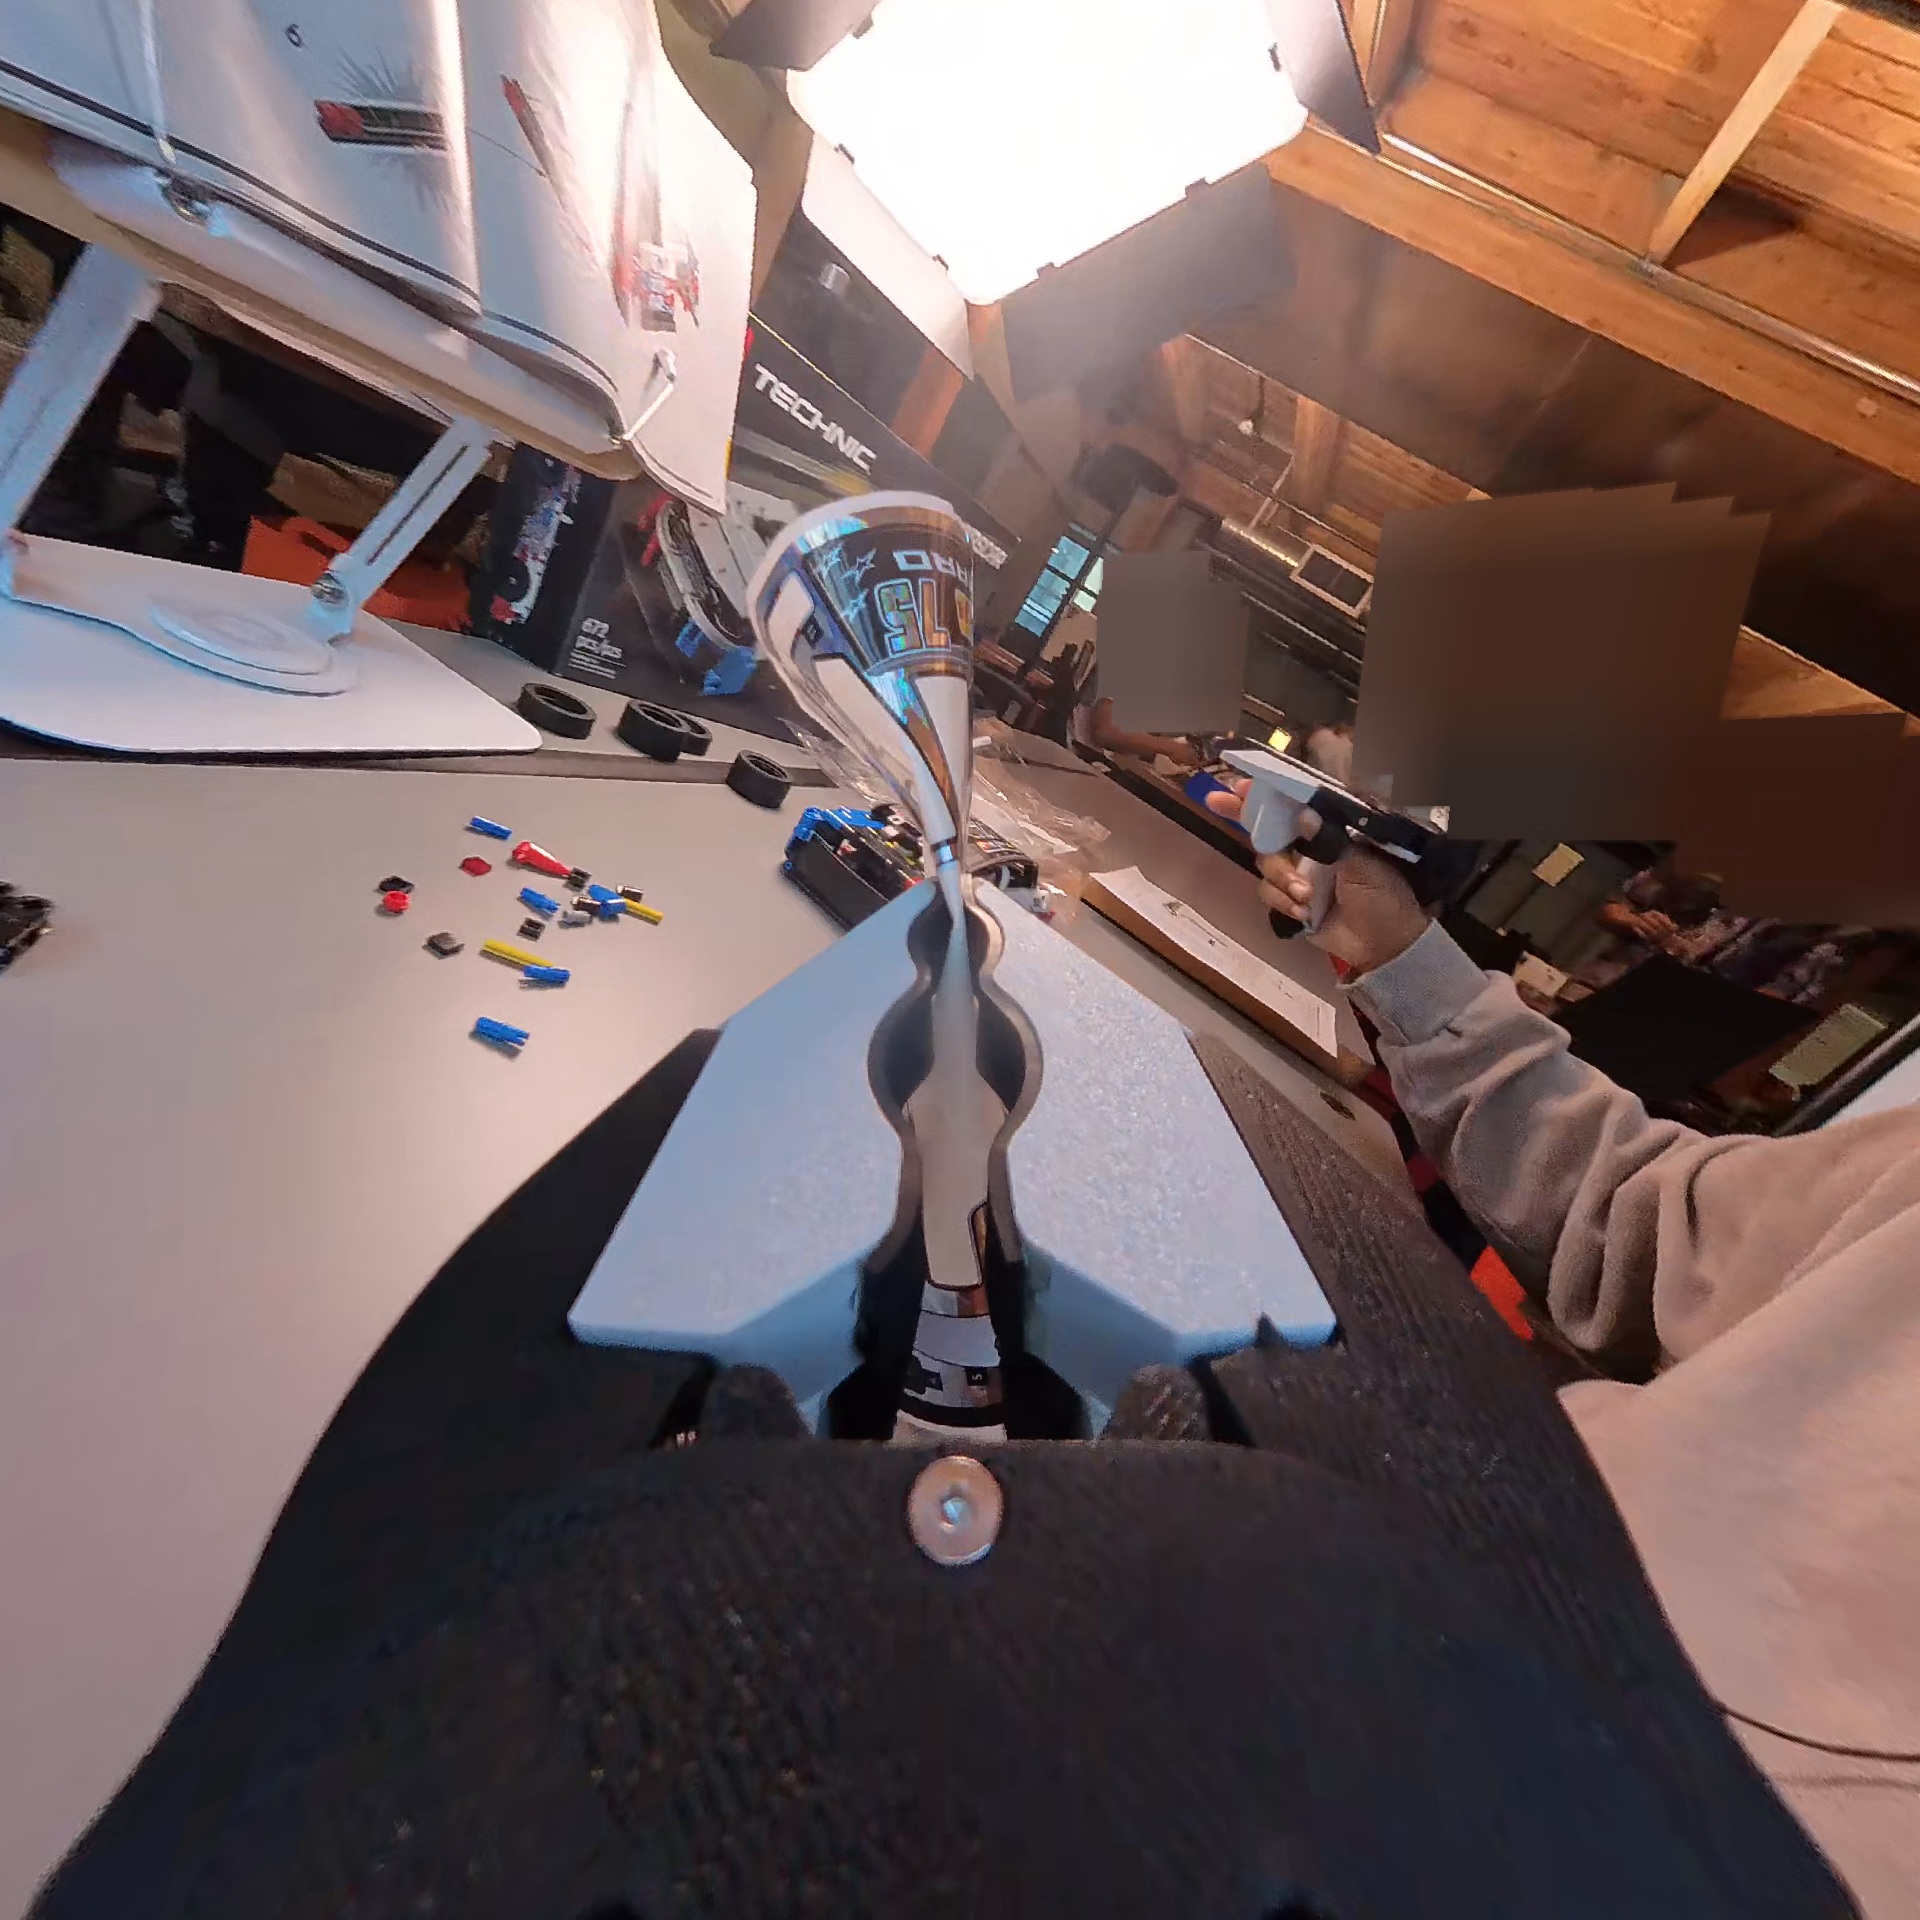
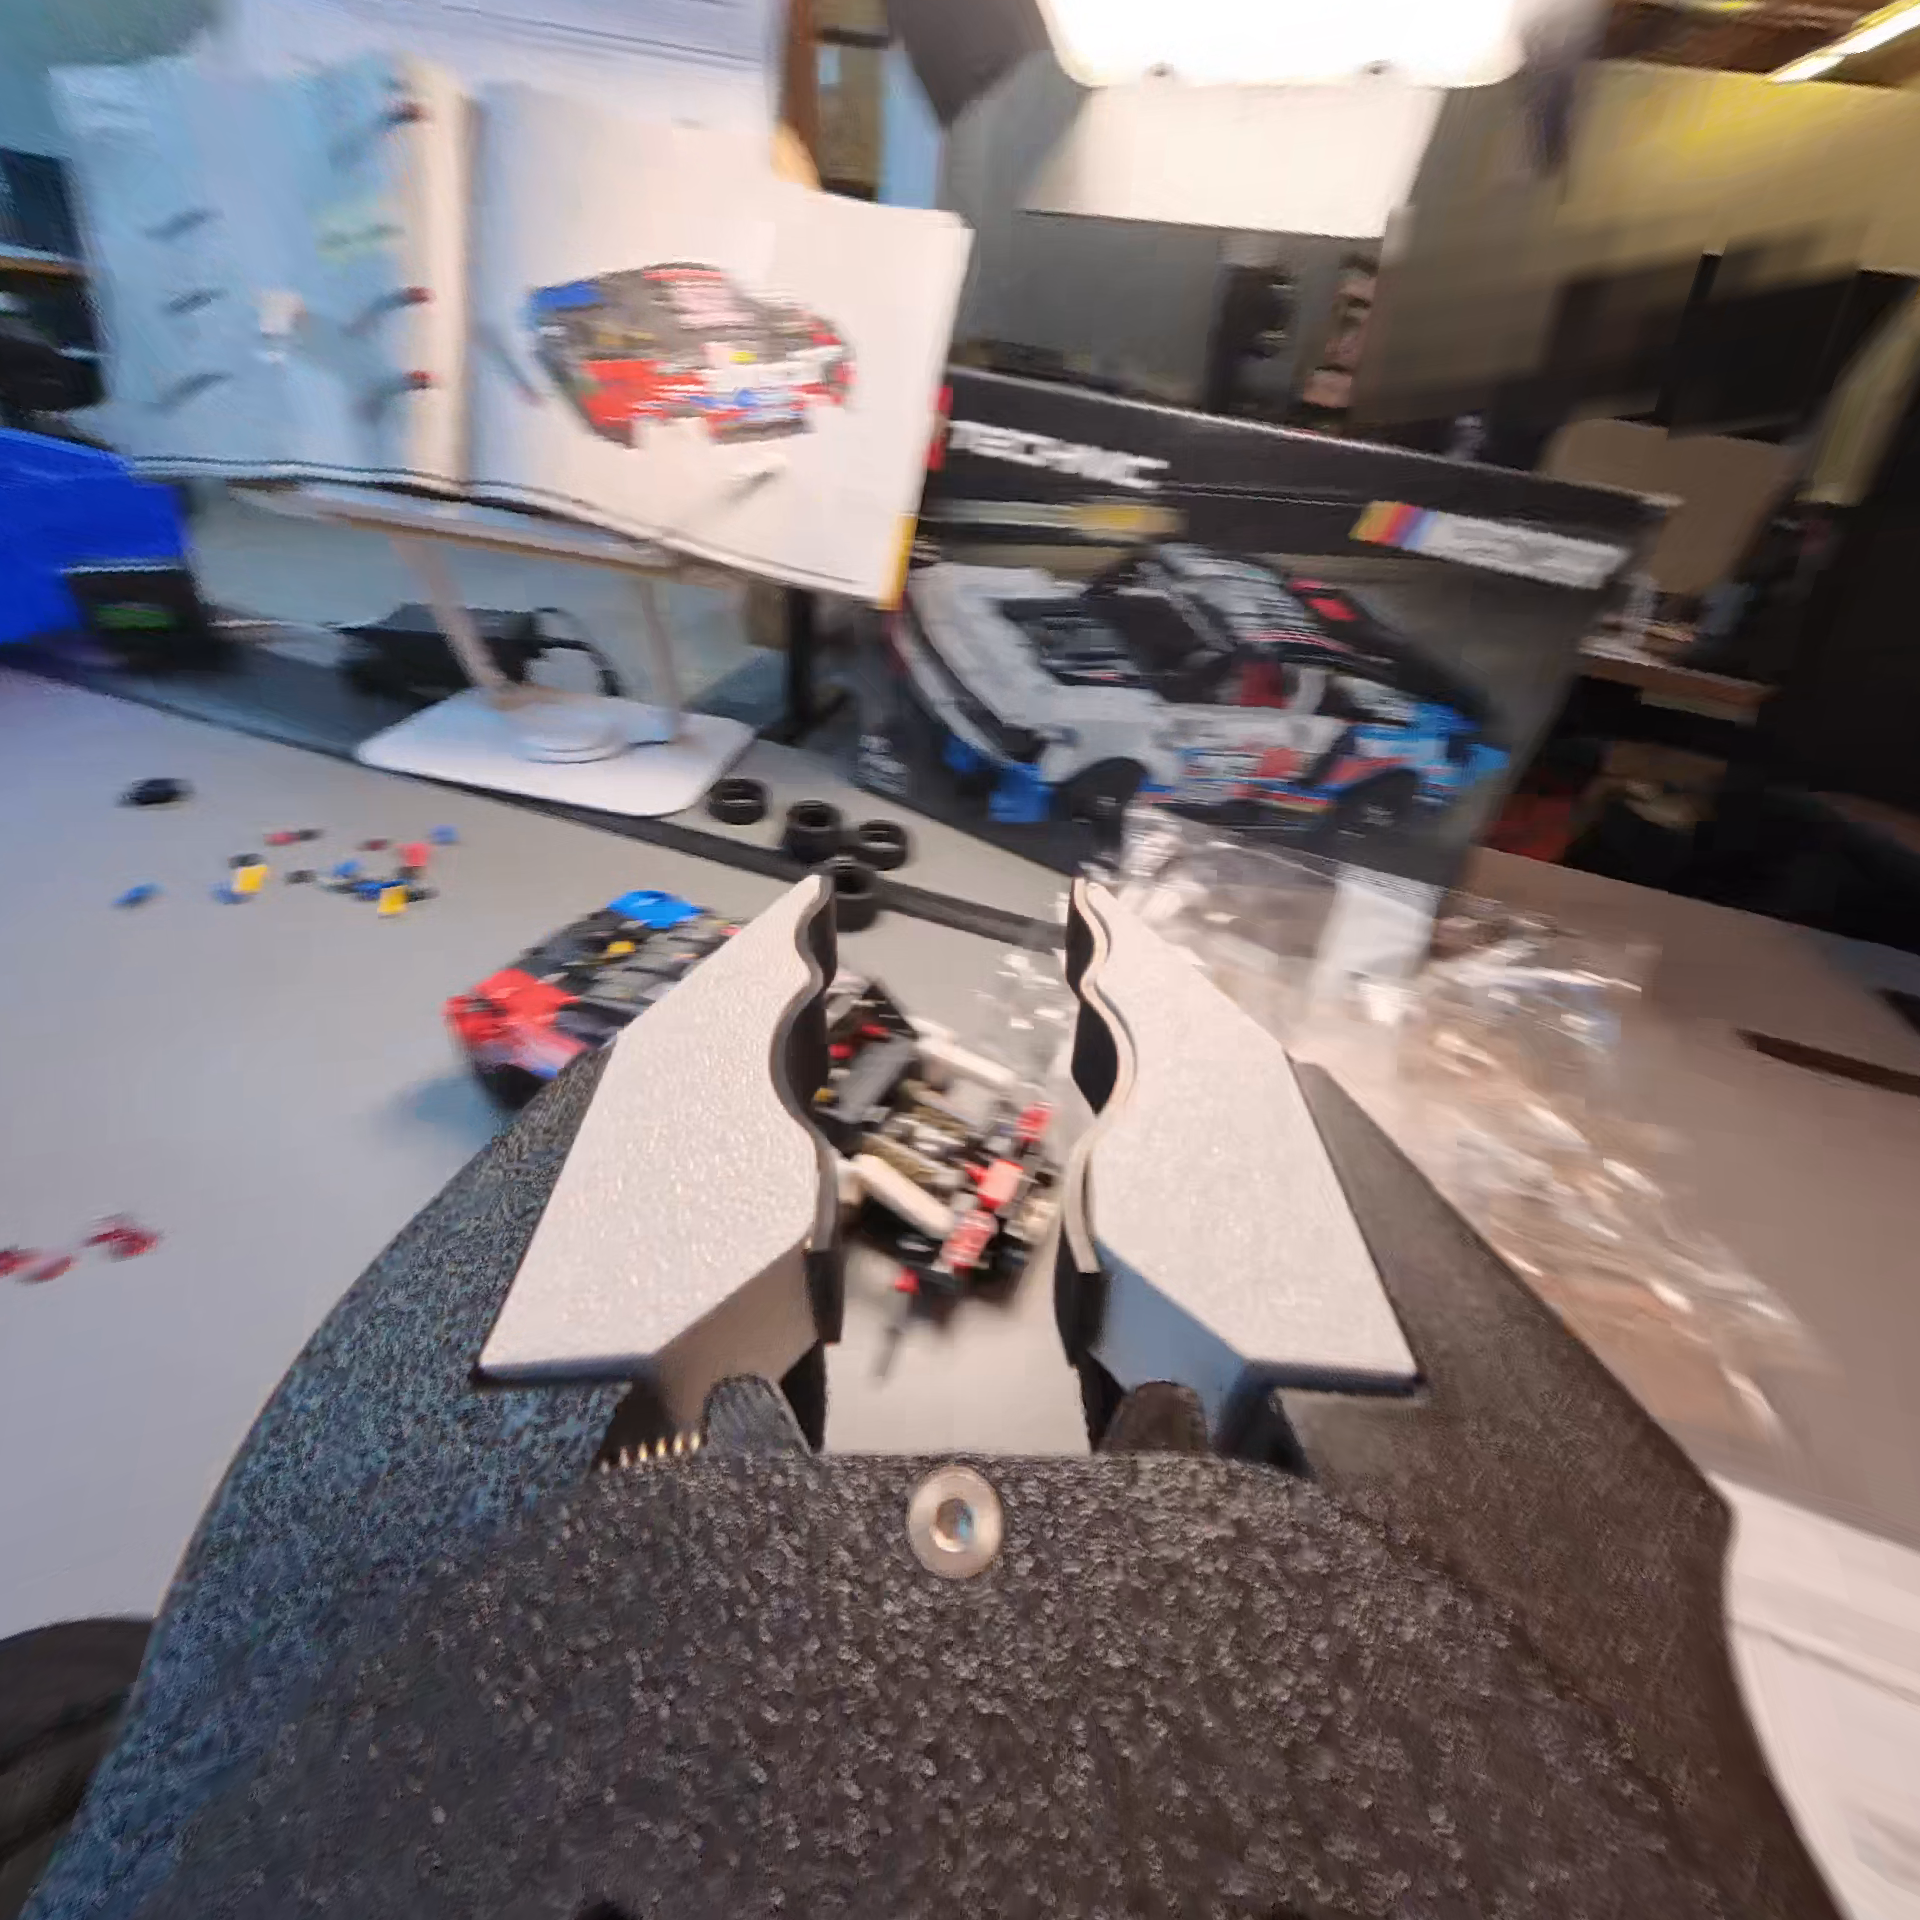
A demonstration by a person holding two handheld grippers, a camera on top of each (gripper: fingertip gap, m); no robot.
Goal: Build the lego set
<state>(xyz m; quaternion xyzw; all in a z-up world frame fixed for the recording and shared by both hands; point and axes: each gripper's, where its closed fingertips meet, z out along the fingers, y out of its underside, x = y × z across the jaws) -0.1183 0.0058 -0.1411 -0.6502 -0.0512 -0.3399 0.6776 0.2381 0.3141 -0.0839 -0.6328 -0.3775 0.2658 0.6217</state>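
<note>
The grey tabletop (image 2: 208,1039) is shown as the work surface, with a black cardboard set box printed with a white racing car (image 2: 1247,644) standing at its far edge. Beside the box, an open white instruction booklet on a white folding stand (image 2: 665,395) is propped above the table. A heap of crumpled clear plastic bags (image 2: 1455,1039) is seen at the right, emptied as far as can be told.

The partly built black, red and blue car body (image 2: 582,987) lies flat on the tabletop, near the middle. It is judged to be well advanced but unfinished: four loose black rubber tyres (image 2: 831,831) remain unmounted near the stand's base, and a scatter of small blue, red, yellow and black loose pieces (image 1: 540,904) is left on the table to the left.

A curled glossy sticker sheet with holographic print (image 1: 883,623) is held upright, clear of the table, by the left gripper (image 1: 951,914), whose fingers are closed tight on the sheet's lower part. Decal work is therefore judged to be the stage in hand.

The right gripper (image 2: 951,914) is seen with fingers apart and nothing between them, poised above a loose black, white and red sub-assembly (image 2: 935,1143) on the table; this view is blurred.
</note>
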